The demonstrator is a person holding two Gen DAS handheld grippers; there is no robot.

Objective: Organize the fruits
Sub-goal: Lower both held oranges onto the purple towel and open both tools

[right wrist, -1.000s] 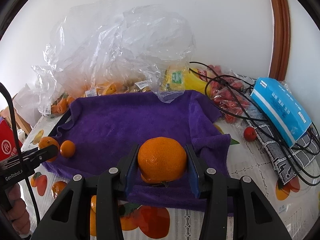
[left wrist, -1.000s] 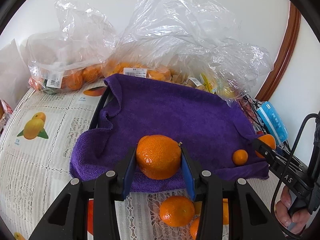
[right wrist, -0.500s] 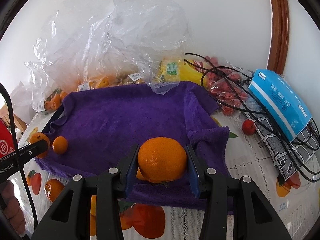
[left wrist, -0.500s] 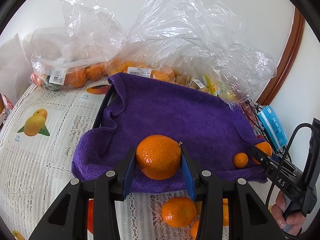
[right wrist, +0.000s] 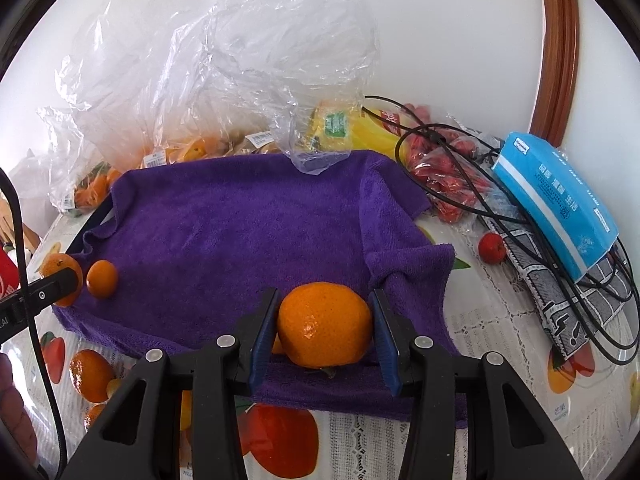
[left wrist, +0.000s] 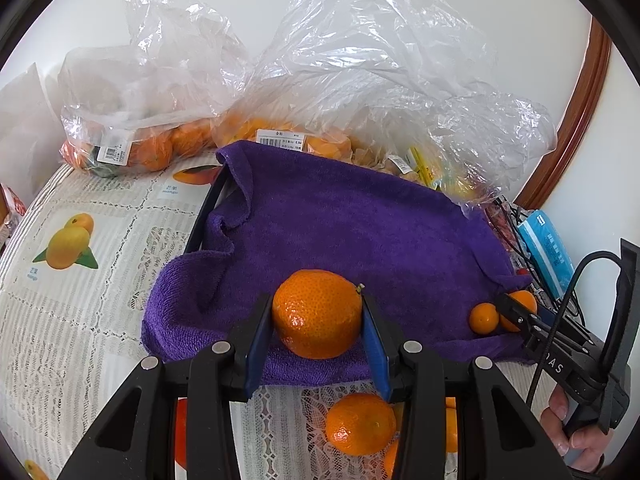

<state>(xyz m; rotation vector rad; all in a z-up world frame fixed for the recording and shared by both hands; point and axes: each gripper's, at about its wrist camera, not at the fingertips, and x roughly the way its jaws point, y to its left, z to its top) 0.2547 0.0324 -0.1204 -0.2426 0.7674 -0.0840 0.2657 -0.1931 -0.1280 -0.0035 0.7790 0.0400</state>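
Purple towel: (left wrist: pixel 352 236) it covers a dark tray whose black rim (left wrist: pixel 208 216) shows only along the left side in the left wrist view; its front hem hangs down onto the fruit-print tablecloth (left wrist: pixel 80 280).
Open room: most of the towel's middle and back lies bare.
Back edge: crumpled clear plastic bags (left wrist: pixel 360 80) holding oranges crowd it, and one loose flap (right wrist: pixel 316 160) lies over the towel's rear hem.
Right edge: black cables (right wrist: pixel 460 168), a bag of red fruit (right wrist: pixel 444 188) and a blue tissue pack (right wrist: pixel 560 204) lie just beside the towel; a single red fruit (right wrist: pixel 492 249) sits alone on the tablecloth.
Left claw: the left gripper (left wrist: pixel 318 316) is clamped on a mandarin (left wrist: pixel 316 314), both blue pads against its sides, above the towel's front hem.
Right claw: the right gripper (right wrist: pixel 324 326) has a second mandarin (right wrist: pixel 325 325) between its pads, low over the towel's front right part. The pads sit at or just off the peel, and I cannot tell whether they press.
Small mandarin: (left wrist: pixel 484 318) it rests on the towel near the front edge, just beside the right gripper's tip in the left wrist view.
Loose fruit: more mandarins (left wrist: pixel 360 424) lie on the tablecloth in front of the towel, beneath the left gripper.
Hand: fingers (left wrist: pixel 576 436) wrap the right gripper's handle.
Change: both mandarins sit between the same pads as a second ago. The right gripper now stands a little lower and nearer the towel, and its stalk end (right wrist: pixel 326 372) has reached the cloth. The small mandarin has not moved.
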